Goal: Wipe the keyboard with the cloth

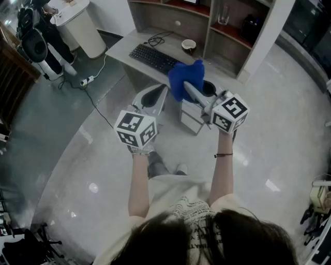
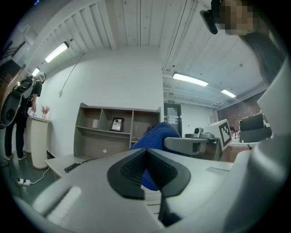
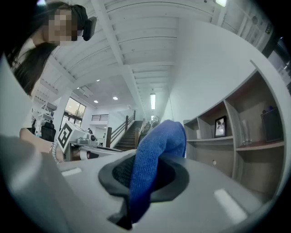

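A black keyboard (image 1: pixel 153 58) lies on the grey desk (image 1: pixel 121 47) ahead of me; the left gripper view shows the keyboard (image 2: pixel 72 167) far off at the lower left. My right gripper (image 1: pixel 188 89) is raised in front of the desk, shut on a blue cloth (image 1: pixel 186 80) that bunches up above its jaws. In the right gripper view the cloth (image 3: pixel 152 159) is pinched between the dark pads and stands upward. My left gripper (image 1: pixel 154 97) hangs beside it on the left, shut with nothing in it, pads (image 2: pixel 132 168) pressed together. Both grippers are short of the keyboard.
A small bowl (image 1: pixel 189 45) and a coiled cable (image 1: pixel 158 37) lie behind the keyboard. Open shelves (image 1: pixel 227 31) rise at the desk's back, holding a glass (image 1: pixel 223 15). A white box (image 1: pixel 192 118) stands on the floor below my grippers. A power strip (image 1: pixel 87 80) and a white bin (image 1: pixel 83 26) are at the left.
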The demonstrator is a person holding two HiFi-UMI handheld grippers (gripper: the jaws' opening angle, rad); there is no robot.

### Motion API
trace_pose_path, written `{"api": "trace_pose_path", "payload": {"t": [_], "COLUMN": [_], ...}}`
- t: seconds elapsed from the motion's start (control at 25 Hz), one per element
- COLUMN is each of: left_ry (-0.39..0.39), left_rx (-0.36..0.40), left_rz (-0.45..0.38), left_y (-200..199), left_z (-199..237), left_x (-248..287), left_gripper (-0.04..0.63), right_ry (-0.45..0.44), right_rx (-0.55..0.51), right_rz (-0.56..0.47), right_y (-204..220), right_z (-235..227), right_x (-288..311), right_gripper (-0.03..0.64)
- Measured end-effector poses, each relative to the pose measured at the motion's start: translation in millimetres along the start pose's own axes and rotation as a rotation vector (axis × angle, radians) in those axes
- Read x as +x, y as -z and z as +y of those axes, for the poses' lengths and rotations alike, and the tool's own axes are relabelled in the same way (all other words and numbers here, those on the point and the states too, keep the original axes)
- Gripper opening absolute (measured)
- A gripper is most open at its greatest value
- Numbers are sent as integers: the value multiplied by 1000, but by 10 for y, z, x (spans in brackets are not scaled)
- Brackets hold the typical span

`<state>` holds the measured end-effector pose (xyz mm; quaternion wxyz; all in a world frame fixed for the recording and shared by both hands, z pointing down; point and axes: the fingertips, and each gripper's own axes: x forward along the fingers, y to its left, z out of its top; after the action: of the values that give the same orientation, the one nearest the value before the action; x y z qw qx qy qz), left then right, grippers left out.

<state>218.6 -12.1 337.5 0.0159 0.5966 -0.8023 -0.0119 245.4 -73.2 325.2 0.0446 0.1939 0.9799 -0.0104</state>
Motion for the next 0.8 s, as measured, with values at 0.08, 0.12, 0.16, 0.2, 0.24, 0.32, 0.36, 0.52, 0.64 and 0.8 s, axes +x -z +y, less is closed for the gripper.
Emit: {"api": "trace_pose_path", "payload": {"t": [0.08,0.12,0.16,0.2,0.24,0.32,0.36,0.52,0.64,0.8], "left_ry": [1,2,3,4,5,4,4,6,2,4], "left_rx": [2,2,1,0,-1,0,0,-7,-12,-27], "left_rz": [0,0,1,2,2,4,5,12,24,55], "left_y": [-5,-7,-8,-10,-14,-20,-18,12,63,143], "left_z": [5,7,11,14,18,19,16,26,60,139], "left_x": [-14,-17,-15,-8,5,30,42,109,167,249], "left_gripper": [5,5,5,5,5,5,5,5,5,5], "right_ry": [1,1,2,4,4,8,10,20,26,61], "right_rx": [-5,-7,-7,-7,-6,-1,0,7,30,66], "right_rz": [5,7,9,10,9,8,8,16,11,7], "right_y": [1,1,0,-5,-10,-18,-16,28,67,123], "right_z": [23,30,33,28,16,-14,-25,-97,-173,-278], "right_x": [11,15,17,19,21,17,10,-6,-11,-20], "right_gripper": [58,58,60,58,58,58,58,58,58,60]}}
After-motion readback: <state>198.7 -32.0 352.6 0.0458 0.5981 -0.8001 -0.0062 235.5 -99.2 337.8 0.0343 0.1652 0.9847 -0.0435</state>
